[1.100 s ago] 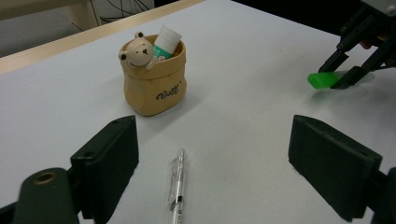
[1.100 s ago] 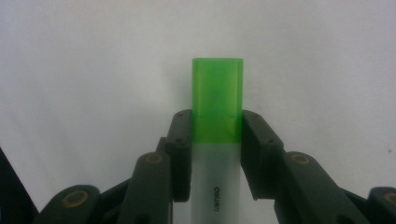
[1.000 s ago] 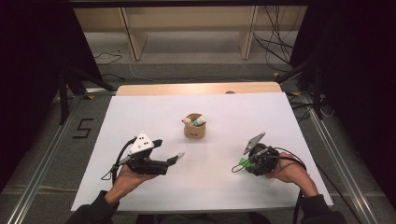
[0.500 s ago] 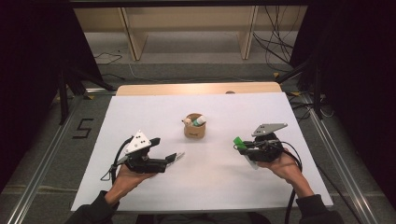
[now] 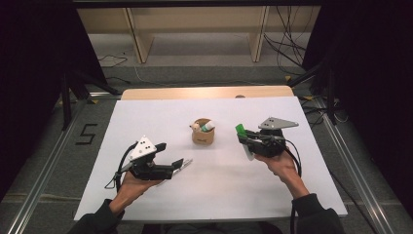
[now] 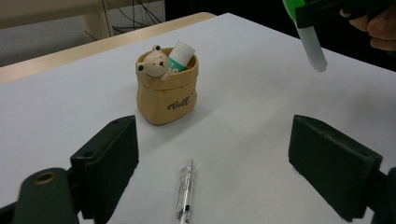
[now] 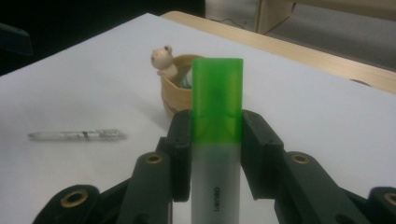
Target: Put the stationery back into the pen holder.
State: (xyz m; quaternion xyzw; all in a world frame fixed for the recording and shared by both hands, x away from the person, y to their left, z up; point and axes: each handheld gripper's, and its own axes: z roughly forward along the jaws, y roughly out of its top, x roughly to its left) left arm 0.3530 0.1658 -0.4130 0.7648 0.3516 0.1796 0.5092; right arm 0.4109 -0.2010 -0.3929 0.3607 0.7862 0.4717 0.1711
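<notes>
Between both grippers stands a bear pot point(image 5: 203, 132), pen point(image 6: 185, 193) nearby.

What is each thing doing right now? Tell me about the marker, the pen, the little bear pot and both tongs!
Green highlighter: capped, gripped by the right tongs, lifted off the table.
Clear pen: lying flat on the white table, untouched.
Bear pot: upright, a green-and-white tube leaning inside.
Left tongs: open, nothing between them, pen on the table just ahead.
Right tongs: shut on the highlighter.
</notes>
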